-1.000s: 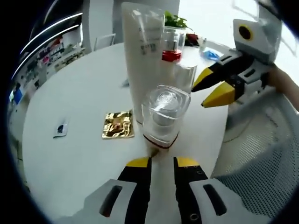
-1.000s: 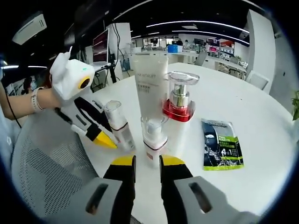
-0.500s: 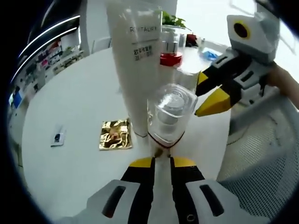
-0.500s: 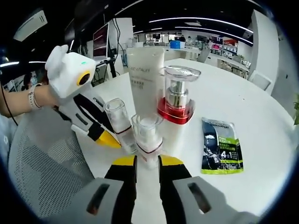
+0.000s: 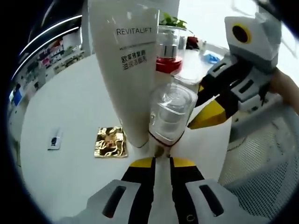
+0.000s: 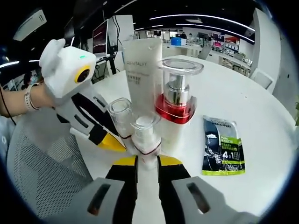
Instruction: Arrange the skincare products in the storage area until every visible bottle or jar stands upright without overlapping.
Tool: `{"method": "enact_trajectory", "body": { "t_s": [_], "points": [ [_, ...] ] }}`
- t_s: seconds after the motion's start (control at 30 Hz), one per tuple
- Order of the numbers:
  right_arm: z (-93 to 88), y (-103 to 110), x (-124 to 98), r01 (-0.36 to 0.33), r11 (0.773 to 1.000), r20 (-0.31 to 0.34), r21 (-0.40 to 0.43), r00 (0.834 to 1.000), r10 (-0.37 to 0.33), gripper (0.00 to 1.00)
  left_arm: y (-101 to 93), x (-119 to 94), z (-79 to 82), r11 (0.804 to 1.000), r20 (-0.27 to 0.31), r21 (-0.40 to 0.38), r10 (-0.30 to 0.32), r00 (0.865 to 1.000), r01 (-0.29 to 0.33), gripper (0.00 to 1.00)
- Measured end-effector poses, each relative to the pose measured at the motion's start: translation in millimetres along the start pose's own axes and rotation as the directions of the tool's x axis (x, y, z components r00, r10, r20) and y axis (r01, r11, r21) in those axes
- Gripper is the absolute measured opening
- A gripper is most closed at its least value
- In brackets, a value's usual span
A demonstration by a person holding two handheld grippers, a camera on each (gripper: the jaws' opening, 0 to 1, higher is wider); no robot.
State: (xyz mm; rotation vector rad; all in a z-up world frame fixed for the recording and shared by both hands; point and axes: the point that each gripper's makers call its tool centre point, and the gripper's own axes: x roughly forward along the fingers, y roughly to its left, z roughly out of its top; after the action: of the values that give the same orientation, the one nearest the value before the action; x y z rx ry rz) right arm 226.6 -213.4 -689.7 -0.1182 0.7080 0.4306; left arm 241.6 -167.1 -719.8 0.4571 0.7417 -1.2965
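My left gripper (image 5: 160, 161) is shut on a small white bottle with a clear cap (image 5: 170, 114), held upright just in front of the tall white REVITALIFT tube (image 5: 122, 70). A pump bottle with a red collar (image 5: 167, 51) stands behind. My right gripper (image 6: 143, 158) is shut on a second small clear-capped bottle (image 6: 145, 133), close before the pump bottle (image 6: 177, 98) and the tube (image 6: 142, 60). The left gripper (image 6: 114, 138) comes in from the left with its bottle (image 6: 120, 114) beside mine. The right gripper (image 5: 202, 105) shows at the right.
All of this is on a round white table (image 5: 70, 102). A gold sachet (image 5: 110, 142) and a small white packet (image 5: 54, 140) lie left of the tube. A green sachet (image 6: 219, 151) lies right of the pump bottle. A grey mesh chair (image 5: 261, 163) is at the table's edge.
Both grippers have carried their small bottles closer to the tube and the pump bottle, and the two bottles now stand nearly side by side.
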Motion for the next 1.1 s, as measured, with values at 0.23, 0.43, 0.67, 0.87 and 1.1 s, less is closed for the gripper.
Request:
{"method": "enact_trajectory", "body": {
  "t_s": [0.23,0.43,0.67,0.87,1.1],
  "points": [
    [-4.3,0.9,2.5,0.003,1.0,-0.015,-0.012,1.0,-0.004,0.15,-0.8,1.2,2.8,1.0,0.006,-0.004,0.003,1.0,-0.003,0.07],
    [-5.5,1.8,3.8,0.004,1.0,-0.027,-0.022,1.0,-0.005,0.14,-0.3,1.3,2.8,1.0,0.006,-0.014,0.008,1.0,-0.008,0.07],
    [-7.4,0.2,4.1,0.007,1.0,-0.035,-0.029,0.999,-0.008,0.14,-0.5,2.1,3.6,1.0,0.006,-0.014,0.013,1.0,-0.013,0.07],
    [-8.5,-0.7,4.6,0.013,0.999,-0.044,-0.04,0.999,-0.015,0.14,-0.6,3.0,4.4,1.0,0.008,-0.026,0.014,1.0,-0.014,0.07],
    [-8.2,-1.2,3.9,0.015,0.999,-0.039,-0.033,0.999,-0.017,0.14,-2.3,3.0,4.1,1.0,0.011,-0.029,0.012,1.0,-0.011,0.1]
  ]
}}
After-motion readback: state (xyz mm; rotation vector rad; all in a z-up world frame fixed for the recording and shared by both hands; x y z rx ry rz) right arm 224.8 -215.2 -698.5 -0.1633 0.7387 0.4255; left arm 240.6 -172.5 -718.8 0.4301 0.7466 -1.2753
